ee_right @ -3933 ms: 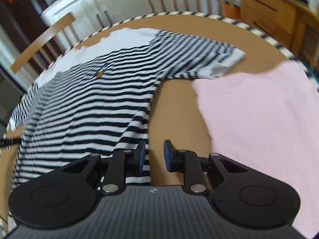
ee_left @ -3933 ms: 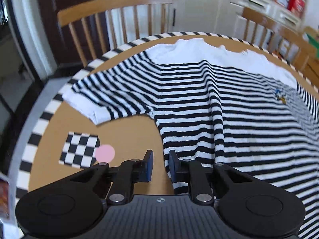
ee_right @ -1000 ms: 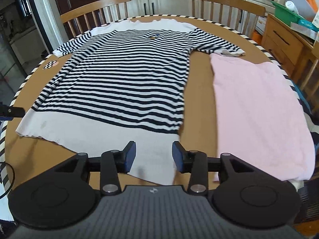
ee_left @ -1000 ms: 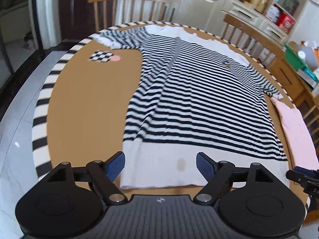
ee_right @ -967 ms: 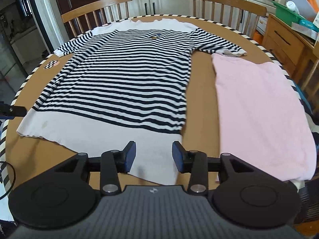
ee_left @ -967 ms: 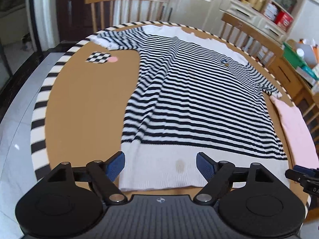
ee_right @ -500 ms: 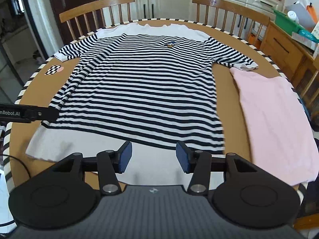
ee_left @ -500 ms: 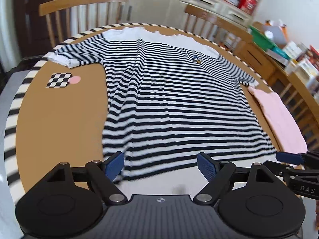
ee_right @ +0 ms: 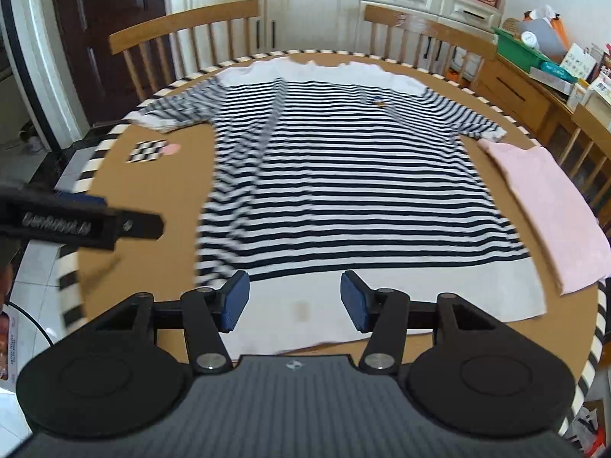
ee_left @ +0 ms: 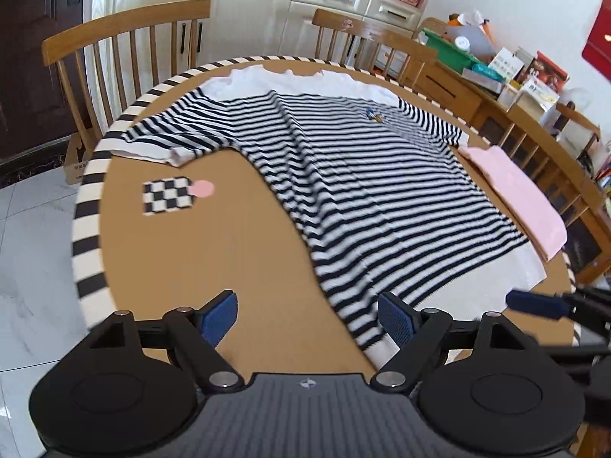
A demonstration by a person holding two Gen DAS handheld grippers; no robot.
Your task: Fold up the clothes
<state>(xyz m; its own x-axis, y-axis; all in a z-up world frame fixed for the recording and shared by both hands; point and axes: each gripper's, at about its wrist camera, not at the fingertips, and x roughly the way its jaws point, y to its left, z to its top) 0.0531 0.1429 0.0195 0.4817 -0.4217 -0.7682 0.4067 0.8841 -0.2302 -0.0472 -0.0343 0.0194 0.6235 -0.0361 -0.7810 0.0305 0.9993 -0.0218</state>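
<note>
A black-and-white striped shirt (ee_left: 366, 175) lies flat on the round table, collar at the far side, white hem near me; it also shows in the right wrist view (ee_right: 343, 175). My left gripper (ee_left: 307, 315) is open and empty above the table, at the shirt's near left hem corner. My right gripper (ee_right: 294, 299) is open and empty, hovering over the white hem band (ee_right: 382, 286). The left gripper shows in the right wrist view (ee_right: 88, 225), the right gripper's fingertip in the left wrist view (ee_left: 534, 303).
A pink folded garment (ee_right: 550, 206) lies at the table's right edge. A checkered marker with a pink dot (ee_left: 172, 194) sits on the left of the table (ee_left: 191, 252). Wooden chairs (ee_right: 183, 38) stand behind, cabinets and a cluttered sideboard (ee_left: 477, 72) beyond.
Both grippers have shifted left along the near hem. The left gripper swung off the hem's middle to its left corner. The right gripper's jaws opened wider. The shirt has not moved.
</note>
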